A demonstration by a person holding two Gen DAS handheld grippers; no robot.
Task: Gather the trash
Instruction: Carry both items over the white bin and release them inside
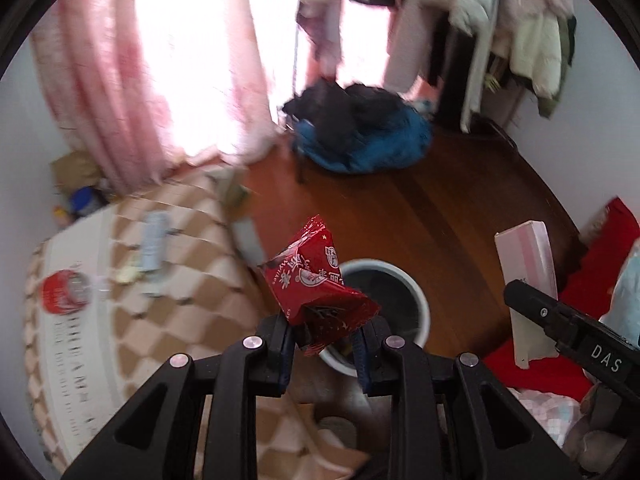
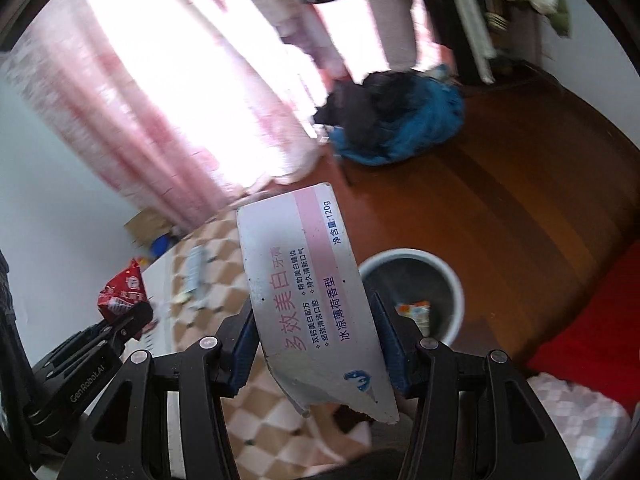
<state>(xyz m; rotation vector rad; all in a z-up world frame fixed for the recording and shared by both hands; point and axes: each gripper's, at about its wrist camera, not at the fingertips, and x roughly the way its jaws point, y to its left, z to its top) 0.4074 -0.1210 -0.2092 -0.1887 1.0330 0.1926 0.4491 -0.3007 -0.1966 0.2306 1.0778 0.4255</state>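
I'm pinching a red snack wrapper [image 1: 316,280] in my left gripper [image 1: 326,340], clamping a white toothpaste box [image 2: 308,292] in my right gripper [image 2: 316,340], both hanging above the wooden floor [image 1: 460,208], near the white trash bin's [image 2: 456,280] rim

Both cameras sit just behind their own gripper fingers and look steeply down and forward into the room. The left wrist view looks from above the checkered cloth [image 1: 200,264], with the white bin [image 1: 416,300] near. The right wrist view stands a little to the right. Both views share the bin [image 2: 456,292], wooden floor [image 1: 460,200], far pink curtain [image 1: 100,92] and blue clothes pile [image 2: 416,128].
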